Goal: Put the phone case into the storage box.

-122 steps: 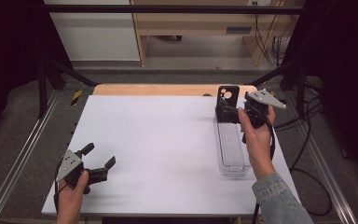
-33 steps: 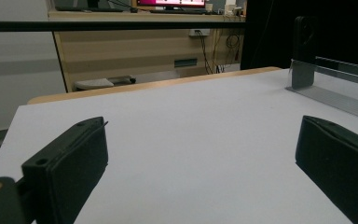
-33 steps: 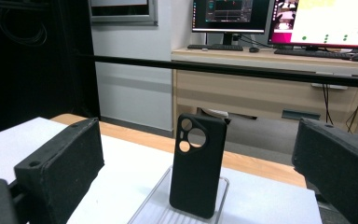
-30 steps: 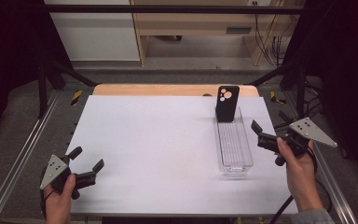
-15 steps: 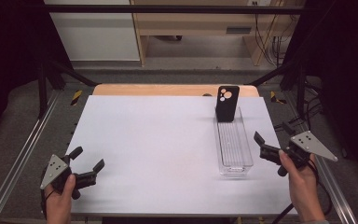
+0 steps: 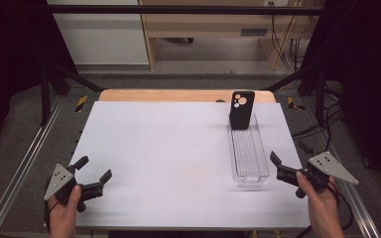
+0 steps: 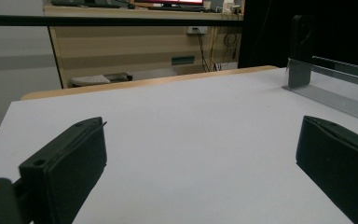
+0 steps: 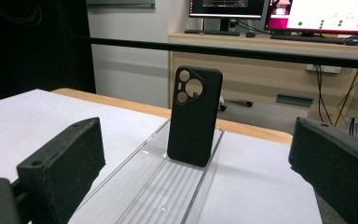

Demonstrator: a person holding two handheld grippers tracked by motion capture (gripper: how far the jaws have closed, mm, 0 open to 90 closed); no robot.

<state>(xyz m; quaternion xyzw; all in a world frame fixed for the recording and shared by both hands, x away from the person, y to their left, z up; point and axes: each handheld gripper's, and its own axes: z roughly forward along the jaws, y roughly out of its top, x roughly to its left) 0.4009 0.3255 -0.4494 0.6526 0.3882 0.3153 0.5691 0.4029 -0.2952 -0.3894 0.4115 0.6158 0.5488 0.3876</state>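
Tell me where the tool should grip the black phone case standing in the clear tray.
Probably the upper half of the phone case, across its narrow side edges, coming from above. It stands upright at the far end of the clear tray, whose walls hem in its base, leaving the top free.

A white table (image 6: 168, 148) with a wooden strip along its far edge carries a clear plastic tray (image 6: 248, 158) lying lengthwise near its right side.
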